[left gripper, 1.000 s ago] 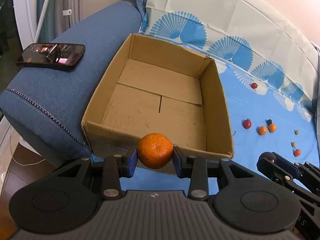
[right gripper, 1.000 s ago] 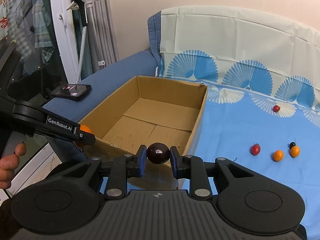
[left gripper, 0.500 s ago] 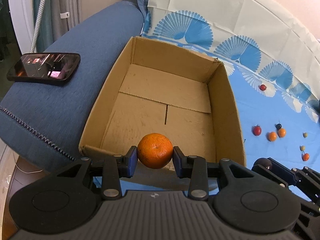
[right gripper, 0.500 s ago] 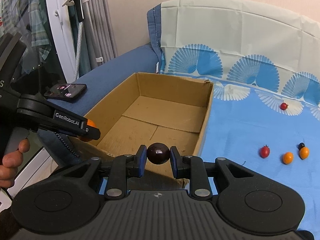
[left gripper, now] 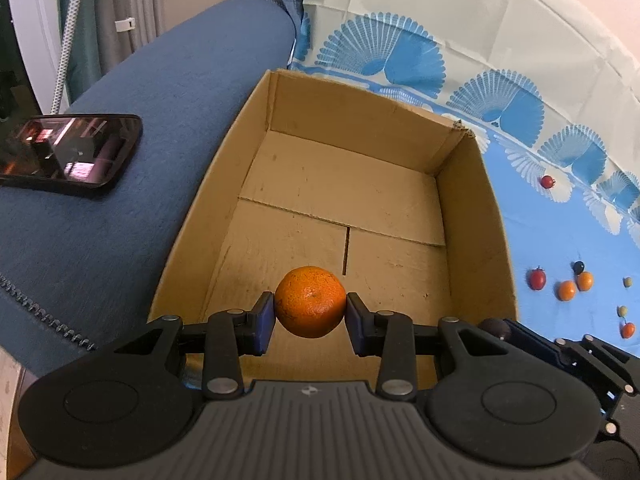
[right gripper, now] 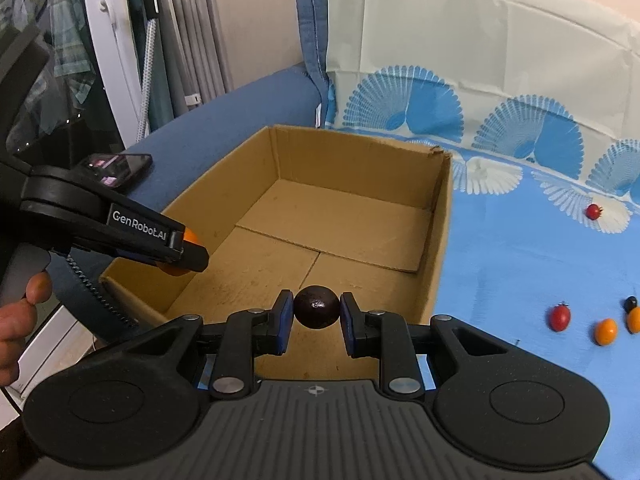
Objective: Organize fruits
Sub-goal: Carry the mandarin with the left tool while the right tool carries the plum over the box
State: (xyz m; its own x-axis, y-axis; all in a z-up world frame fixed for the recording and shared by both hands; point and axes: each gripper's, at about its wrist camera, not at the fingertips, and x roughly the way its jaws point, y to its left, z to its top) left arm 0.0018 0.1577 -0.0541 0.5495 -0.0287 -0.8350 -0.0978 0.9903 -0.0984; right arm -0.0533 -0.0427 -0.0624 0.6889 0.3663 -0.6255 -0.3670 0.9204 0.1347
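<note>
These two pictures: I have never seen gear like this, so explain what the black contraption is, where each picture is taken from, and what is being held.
No robot here: a person holds a trigger-operated two-finger clamp in each hand, and each clamp carries a camera looking along its fingers. That is why black hardware fills the bottom of both pictures.

Left-hand view: the left gripper is shut on an orange mandarin over the near edge of an empty cardboard box.

Right-hand view: the right gripper is shut on a dark round fruit. At the left you see the other clamp and the person's hand.

Small red, orange and dark fruits, such as a red one, lie on the blue patterned cloth. A phone lies on the sofa arm.
</note>
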